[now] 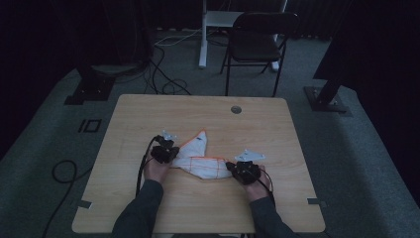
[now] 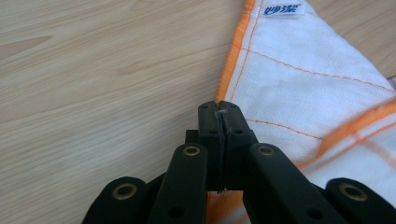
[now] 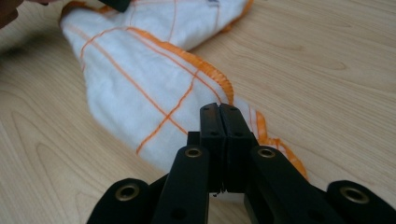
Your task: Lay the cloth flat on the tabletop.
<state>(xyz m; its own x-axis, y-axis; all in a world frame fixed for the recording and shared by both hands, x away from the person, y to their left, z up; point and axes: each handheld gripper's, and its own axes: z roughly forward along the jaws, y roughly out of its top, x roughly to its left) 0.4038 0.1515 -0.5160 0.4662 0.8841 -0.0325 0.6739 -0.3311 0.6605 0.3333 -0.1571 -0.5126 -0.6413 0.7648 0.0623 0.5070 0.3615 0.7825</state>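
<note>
Folding a cloth, grip stage. The left gripper (image 2: 219, 108) is clamped on the orange-hemmed edge of the white cloth (image 1: 200, 161); the right gripper (image 3: 219, 109) pinches its opposite end. The cloth lies crumpled near the middle of the table (image 1: 148, 114), toward its front edge. Next, probably, lifting both ends together to spread it flat.
</note>
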